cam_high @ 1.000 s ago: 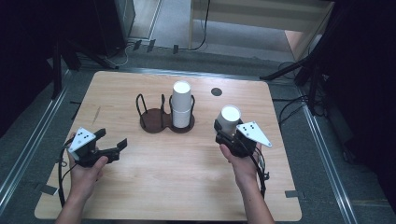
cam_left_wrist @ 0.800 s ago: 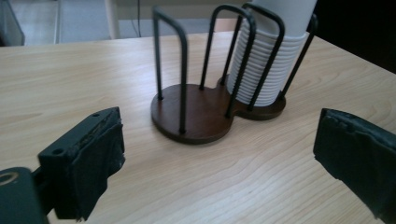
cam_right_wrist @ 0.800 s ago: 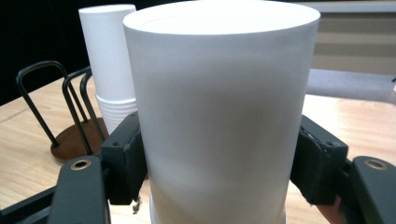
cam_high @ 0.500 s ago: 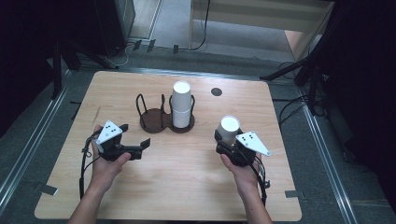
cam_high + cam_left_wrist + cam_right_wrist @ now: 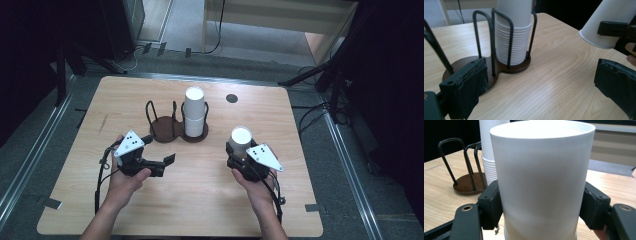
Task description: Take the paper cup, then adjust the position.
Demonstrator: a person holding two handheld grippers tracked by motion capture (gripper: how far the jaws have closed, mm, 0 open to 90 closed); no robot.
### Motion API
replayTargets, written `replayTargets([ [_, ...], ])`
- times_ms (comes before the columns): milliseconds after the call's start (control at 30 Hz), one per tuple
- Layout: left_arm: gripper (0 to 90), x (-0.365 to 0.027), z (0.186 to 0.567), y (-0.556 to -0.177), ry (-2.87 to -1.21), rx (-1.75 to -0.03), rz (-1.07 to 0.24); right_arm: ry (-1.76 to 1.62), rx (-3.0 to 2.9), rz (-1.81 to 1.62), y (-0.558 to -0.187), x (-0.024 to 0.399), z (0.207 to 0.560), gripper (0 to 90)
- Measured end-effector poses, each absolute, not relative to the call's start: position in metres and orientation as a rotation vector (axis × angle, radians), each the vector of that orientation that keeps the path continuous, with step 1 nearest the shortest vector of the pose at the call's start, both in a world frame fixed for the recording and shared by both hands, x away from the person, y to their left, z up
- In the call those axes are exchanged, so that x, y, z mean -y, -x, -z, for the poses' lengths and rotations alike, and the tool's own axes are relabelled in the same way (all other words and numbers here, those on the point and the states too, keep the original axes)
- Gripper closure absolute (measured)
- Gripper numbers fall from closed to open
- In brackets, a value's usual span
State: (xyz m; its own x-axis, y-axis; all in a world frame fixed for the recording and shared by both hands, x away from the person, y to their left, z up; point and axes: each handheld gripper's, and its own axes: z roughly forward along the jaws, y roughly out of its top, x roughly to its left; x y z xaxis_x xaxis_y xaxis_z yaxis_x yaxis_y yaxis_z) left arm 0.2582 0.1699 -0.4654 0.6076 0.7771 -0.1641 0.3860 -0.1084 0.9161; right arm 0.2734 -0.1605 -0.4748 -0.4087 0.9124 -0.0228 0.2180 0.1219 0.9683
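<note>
Plain white cup (image 5: 541,182) (no print), right gripper (image 5: 239,159) clamped

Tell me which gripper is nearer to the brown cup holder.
Left. The left gripper hangs open just in front of the brown cup holder, near its empty ring. The right gripper is farther off to the side, shut on a white paper cup.

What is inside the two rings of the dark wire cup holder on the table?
The dark wire cup holder has a stack of white paper cups in its right ring; the left ring holds nothing. Whether the stack reaches the base is hidden by the cups themselves.
</note>
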Motion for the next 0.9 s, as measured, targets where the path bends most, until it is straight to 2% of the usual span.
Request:
replayTargets([
  [900,0.0,-0.144,0.46,-0.253,-1.765,-0.883,-0.381,-0.728,-1.771,-1.073,-0.259,0.122,0.487,29.8],
])
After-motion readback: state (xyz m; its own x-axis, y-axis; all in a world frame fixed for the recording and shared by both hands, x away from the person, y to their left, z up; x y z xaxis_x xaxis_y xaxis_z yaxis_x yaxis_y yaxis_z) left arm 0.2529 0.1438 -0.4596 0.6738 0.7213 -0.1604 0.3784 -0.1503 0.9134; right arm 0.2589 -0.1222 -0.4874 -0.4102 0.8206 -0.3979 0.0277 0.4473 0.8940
